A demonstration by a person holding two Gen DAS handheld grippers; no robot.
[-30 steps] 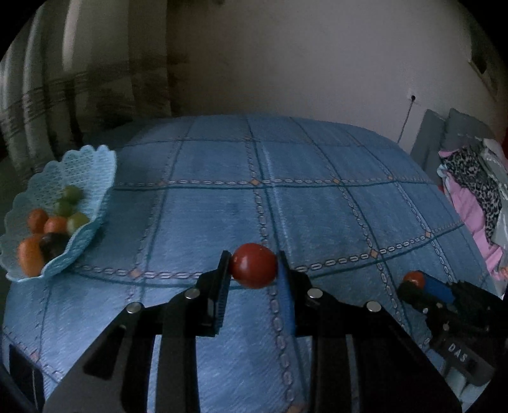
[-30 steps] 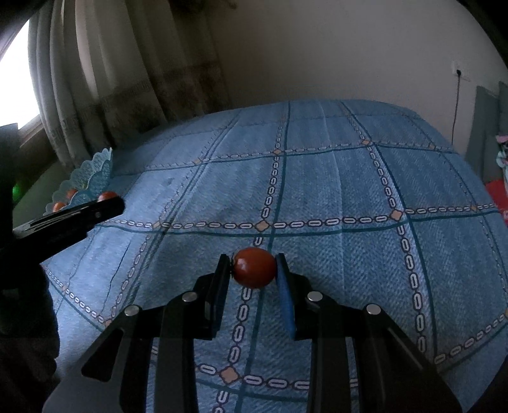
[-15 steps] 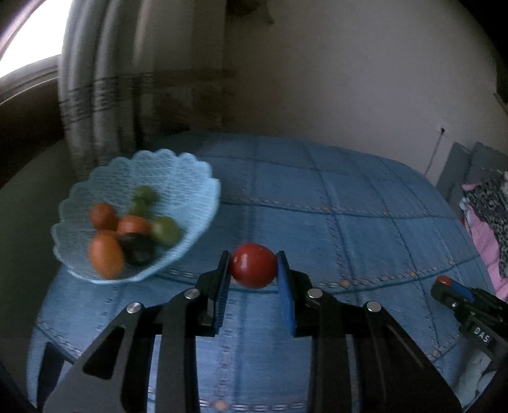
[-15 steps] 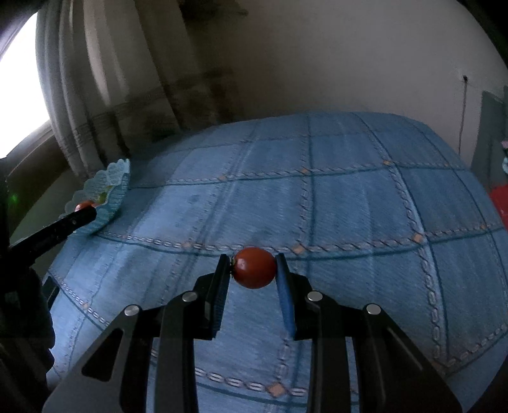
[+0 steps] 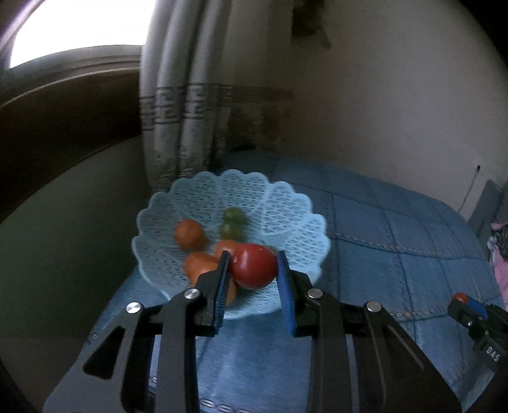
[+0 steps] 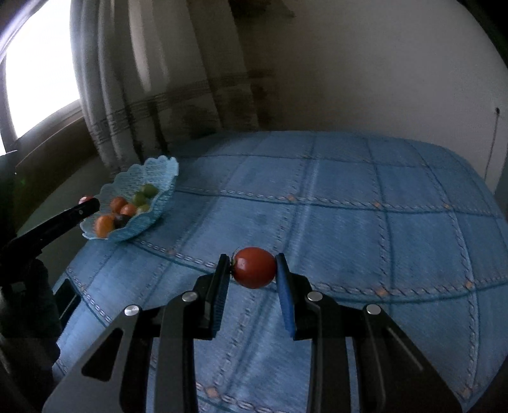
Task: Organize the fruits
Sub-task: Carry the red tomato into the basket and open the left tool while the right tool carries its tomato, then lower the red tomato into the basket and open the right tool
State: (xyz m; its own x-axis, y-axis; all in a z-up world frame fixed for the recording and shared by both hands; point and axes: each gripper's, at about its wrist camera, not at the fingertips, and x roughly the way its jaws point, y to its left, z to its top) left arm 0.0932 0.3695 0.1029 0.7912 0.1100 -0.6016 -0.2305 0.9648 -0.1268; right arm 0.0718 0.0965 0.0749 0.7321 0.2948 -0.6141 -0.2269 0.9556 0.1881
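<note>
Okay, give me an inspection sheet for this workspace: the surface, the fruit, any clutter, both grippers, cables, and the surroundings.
Surface: blue checked bedspread, flat.
Job's things: light blue lattice basket near the bedspread's edge by the curtain, holding orange and green fruits; one red tomato in the left gripper, a second red tomato in the right gripper.
Clutter: patterned clothes at the right edge of the left wrist view.
Grippers: left gripper shut on its tomato, at the basket; right gripper shut on its tomato, over the bedspread away from the basket.
Cables: one thin cord down the wall.
Surroundings: curtain, bright window, plain wall.
</note>
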